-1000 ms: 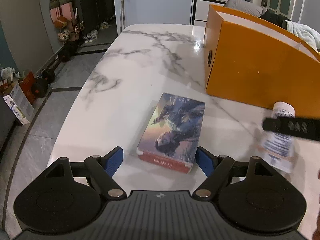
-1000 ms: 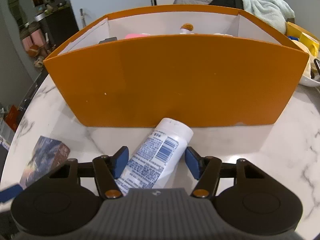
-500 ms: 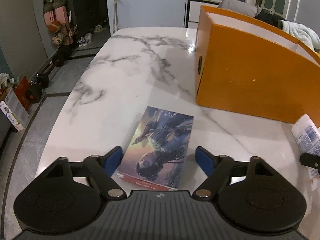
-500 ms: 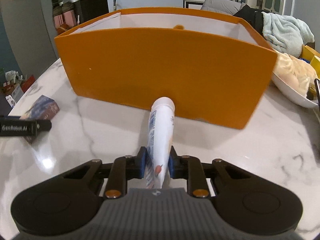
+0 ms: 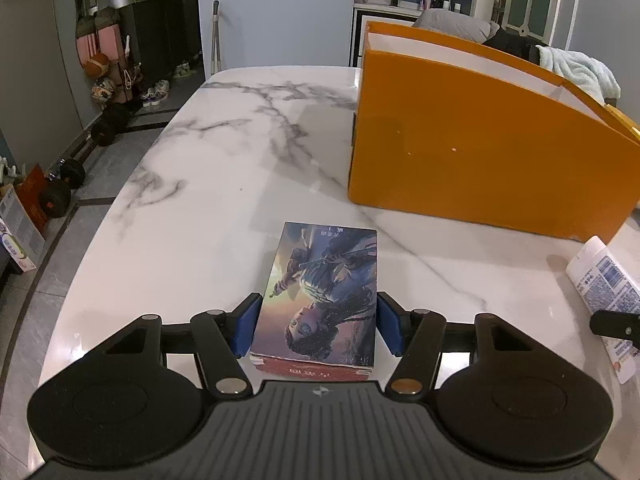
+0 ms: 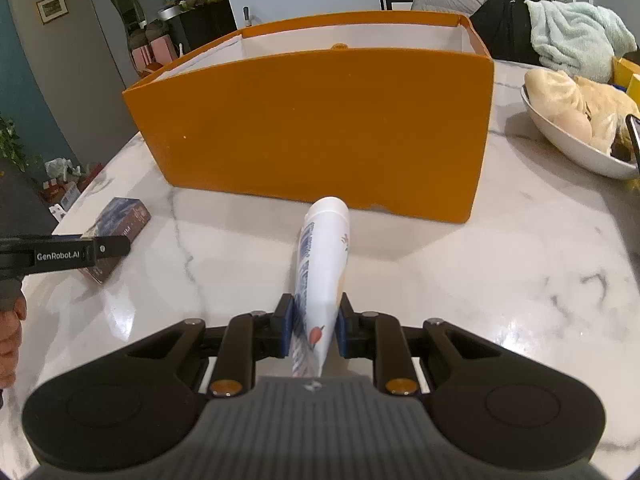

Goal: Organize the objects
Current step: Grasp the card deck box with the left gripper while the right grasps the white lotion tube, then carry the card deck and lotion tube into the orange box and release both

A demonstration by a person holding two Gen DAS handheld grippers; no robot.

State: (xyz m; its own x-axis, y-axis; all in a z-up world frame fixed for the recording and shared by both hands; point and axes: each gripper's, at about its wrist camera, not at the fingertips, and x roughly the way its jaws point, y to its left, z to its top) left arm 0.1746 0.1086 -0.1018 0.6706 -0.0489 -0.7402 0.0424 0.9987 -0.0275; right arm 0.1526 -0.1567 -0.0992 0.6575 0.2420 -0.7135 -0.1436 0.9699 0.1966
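Left wrist view. Dumbbells (image 5: 60,196) on the grey floor at far left, beside the marble table (image 5: 208,184). Left gripper (image 5: 316,322) low at centre, angled down at the tabletop, jaws just closing in around a picture box (image 5: 324,292) that lies flat on the marble, its long axis running away from the camera. Blue pads (image 5: 248,324) right against the box's two long sides near its close end; true pressing contact hard to judge — no clear gap on either side. Orange bin (image 5: 472,160) standing on the table beyond and to the right of the box, well apart from it, white lining visible at the rim. White tube (image 5: 604,280) at the right edge, clamped by a black finger of the other tool.

Right wrist view. Part of a hand (image 6: 10,328) at the far left edge, behind a black gripper finger marked with white lettering, which overlaps the picture box (image 6: 120,216) on the table. Orange bin (image 6: 320,120) at centre, upright, open-topped, with a small orange object just showing above its far wall. Right gripper (image 6: 314,330) narrow, pads (image 6: 286,330) squeezed onto the flat crimped end of the white tube (image 6: 324,256) — cap end pointing forward toward the bin's near wall, raised off the marble. Bowl (image 6: 568,144) of pale wrapped items at far right, a light towel (image 6: 576,36) draped behind it.
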